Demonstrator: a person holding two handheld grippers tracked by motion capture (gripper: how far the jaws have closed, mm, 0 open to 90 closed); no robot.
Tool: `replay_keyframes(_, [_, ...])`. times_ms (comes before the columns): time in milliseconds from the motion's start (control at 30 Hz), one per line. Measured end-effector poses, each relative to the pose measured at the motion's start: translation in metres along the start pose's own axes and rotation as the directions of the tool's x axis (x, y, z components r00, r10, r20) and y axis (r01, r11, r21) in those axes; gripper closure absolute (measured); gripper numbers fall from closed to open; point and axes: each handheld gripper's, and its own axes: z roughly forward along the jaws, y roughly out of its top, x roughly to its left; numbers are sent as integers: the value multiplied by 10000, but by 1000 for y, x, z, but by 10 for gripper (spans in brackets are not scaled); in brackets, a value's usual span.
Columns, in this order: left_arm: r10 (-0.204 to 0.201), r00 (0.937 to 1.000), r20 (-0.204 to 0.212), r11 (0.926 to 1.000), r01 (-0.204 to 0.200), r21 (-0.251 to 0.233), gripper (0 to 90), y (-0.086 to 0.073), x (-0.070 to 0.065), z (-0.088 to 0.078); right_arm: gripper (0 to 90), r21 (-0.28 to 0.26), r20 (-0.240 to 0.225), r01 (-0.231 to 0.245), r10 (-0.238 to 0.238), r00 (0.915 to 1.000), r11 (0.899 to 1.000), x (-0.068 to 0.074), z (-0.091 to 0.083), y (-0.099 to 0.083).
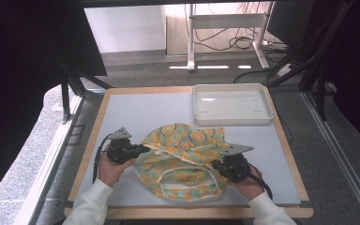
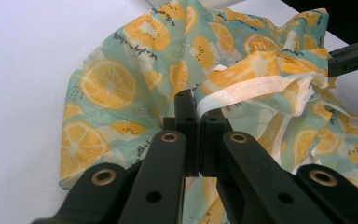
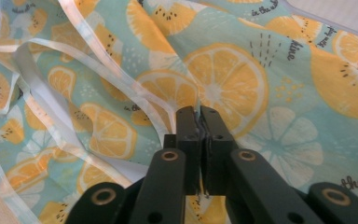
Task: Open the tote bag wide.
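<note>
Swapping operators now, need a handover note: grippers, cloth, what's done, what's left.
Left gripper: shut on the cloth's white-trimmed edge at its left side.
Right gripper: shut on the cloth at its right side.
Cloth: lemon print, lies rumpled and partly bunched on the near half of the table, between the two grippers.
Tray: white, at the far right of the table, nothing in it.
Done: both sides of the cloth are gripped.
Left: probably lifting or spreading it to smooth or fold; no neat fold shows yet. Whether it goes to the tray can't be told.
</note>
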Motion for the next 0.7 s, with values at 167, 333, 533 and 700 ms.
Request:
replay_keyframes(167, [-7,10000,-31,9999,7,-103,900,1,0,-2,890,-398,-103,-126,122,9999,9991,-3,-5,3])
replay_keyframes(333, [-34,10000,54,9997,36,-226,900,1,0,-4,891,-835,-180,-313,299,9994,9960,-6,-12,9])
replay_keyframes(533, [22,10000,-80,9993,-25,-386,900,3,0,-6,892,-1275,6,-181,183,9998,9917,-7,-18,17])
replay_keyframes(700, [162,9994,-307,9983,-179,-548,900,6,0,-8,892,-1649,254,-142,187,9995,9862,-13,-21,28])
